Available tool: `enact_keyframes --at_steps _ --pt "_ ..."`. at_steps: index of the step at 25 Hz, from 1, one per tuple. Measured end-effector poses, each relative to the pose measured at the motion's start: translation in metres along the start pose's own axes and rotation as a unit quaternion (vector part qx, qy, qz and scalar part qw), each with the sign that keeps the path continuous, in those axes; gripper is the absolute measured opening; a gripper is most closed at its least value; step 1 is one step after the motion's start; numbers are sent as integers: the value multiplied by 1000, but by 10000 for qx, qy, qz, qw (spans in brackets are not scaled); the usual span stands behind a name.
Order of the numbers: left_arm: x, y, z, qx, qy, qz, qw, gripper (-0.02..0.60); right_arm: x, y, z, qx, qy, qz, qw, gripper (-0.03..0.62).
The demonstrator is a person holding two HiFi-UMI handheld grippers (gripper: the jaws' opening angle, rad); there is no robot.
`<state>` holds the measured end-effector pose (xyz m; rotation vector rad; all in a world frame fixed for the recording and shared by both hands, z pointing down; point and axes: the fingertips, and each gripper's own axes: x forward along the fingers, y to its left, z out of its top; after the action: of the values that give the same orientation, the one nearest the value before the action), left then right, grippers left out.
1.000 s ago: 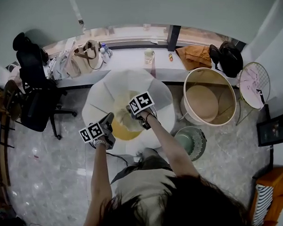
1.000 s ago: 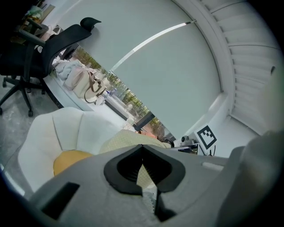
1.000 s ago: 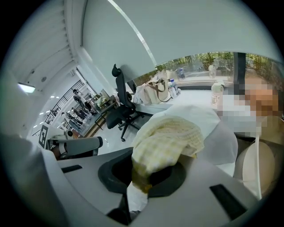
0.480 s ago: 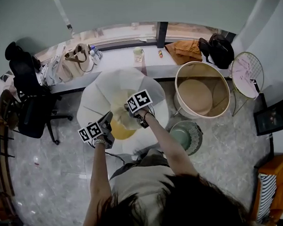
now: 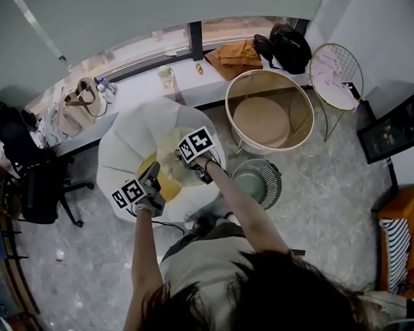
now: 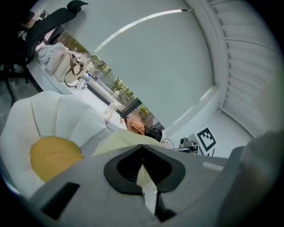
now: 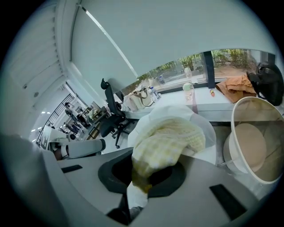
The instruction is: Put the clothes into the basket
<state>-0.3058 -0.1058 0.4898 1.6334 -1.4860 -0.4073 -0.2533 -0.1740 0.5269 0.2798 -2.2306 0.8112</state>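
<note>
A pale yellow checked garment (image 5: 171, 144) hangs between my two grippers above the white petal-shaped chair (image 5: 127, 135). My left gripper (image 5: 152, 183) is shut on one edge of the garment (image 6: 116, 142), which runs up out of its jaws (image 6: 143, 165). My right gripper (image 5: 195, 162) is shut on a bunched part of the garment (image 7: 171, 137), which spills forward over its jaws (image 7: 141, 177). The round basket (image 5: 230, 115), with a cream wall and a tan inside, stands on the floor to the right of the chair; its rim (image 7: 231, 126) shows right of the right gripper.
A yellow cushion (image 5: 167, 186) lies on the chair seat. A green floor fan (image 5: 257, 183) stands between me and the basket. Behind runs a window ledge (image 5: 145, 81) with bags, an orange cloth (image 5: 232, 55) and a black bag (image 5: 289, 45). A black office chair (image 5: 27, 179) is at the left, a wire chair (image 5: 336, 64) at the right.
Both grippers have carried the garment to the right across the chair, toward the basket's side. The head view has swung, so the room has slid left in it.
</note>
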Motion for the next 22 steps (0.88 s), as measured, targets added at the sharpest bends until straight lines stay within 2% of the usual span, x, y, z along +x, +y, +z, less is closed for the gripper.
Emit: enact_keyframes --at_steps 22 --pt "91 -97 -82 255 730 -516 9957 11 -107 -106 -55 673 -367 -430 9961 48"
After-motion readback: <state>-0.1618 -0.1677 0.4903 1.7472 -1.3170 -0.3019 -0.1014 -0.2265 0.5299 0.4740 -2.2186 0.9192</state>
